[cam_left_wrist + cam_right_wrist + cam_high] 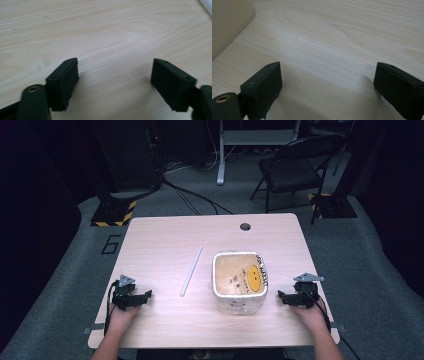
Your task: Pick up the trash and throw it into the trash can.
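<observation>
A white square tub point(239, 281) with a yellow smiley face inside stands on the wooden table point(165, 240), right of centre. A thin white rod point(191, 270) lies on the table to its left. My left gripper point(145, 296) rests near the front left edge, open, with bare wood between its jaws point(115, 72). My right gripper point(281, 296) rests just right of the tub, open over bare wood point(328, 75). The tub's pale wall point(229, 22) shows at the upper left of the right gripper view. A tip of the rod point(207, 5) shows in the left gripper view.
A round cable hole point(245, 226) sits near the table's far edge. Behind the table stand a black folding chair point(292, 167) and a white desk leg point(220, 155), with cables on the grey floor.
</observation>
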A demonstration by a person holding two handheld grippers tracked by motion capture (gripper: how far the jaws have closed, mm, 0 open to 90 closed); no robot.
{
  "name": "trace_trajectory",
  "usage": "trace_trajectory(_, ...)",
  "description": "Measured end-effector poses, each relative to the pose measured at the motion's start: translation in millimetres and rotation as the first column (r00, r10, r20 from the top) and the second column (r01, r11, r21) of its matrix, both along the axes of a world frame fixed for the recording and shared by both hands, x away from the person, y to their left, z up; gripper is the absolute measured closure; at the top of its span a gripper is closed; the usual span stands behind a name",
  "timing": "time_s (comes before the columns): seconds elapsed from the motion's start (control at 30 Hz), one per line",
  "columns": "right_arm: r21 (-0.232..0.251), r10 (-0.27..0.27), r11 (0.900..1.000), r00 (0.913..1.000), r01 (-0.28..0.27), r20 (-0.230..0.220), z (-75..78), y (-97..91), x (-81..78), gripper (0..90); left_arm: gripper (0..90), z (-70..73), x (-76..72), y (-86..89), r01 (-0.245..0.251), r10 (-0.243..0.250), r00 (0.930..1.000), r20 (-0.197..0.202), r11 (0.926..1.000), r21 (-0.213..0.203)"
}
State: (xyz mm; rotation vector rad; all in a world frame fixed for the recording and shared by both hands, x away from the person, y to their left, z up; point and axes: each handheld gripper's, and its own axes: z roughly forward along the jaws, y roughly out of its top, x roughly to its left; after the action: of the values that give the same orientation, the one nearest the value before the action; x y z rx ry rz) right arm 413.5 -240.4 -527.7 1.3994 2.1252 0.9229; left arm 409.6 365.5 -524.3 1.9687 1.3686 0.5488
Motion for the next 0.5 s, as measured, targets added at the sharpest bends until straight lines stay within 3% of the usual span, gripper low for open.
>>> trace_trajectory(0.1,0.002,0.001,1.0,1.0,-0.001,0.0,0.0,-0.1,0.1,7.4,26.3,3.1,-1.2,-1.4,-0.001,0.0,0.9996,-0.03,0.9997,-0.024)
trace_trajectory(0.3,0.003,-0.001,1.0,1.0,0.001,0.0,0.0,-0.1,0.1,7.7,30.3,15.5,-4.2,-4.1,0.001,-0.002,0.9999,-0.012,0.9988,-0.049)
trace_trajectory(0.5,0.002,0.001,1.0,1.0,-0.001,0.002,0.0,-0.3,0.1,7.8,36.5,25.1,-2.7,-4.4,-0.006,0.003,0.9995,-0.033,0.9969,-0.078)
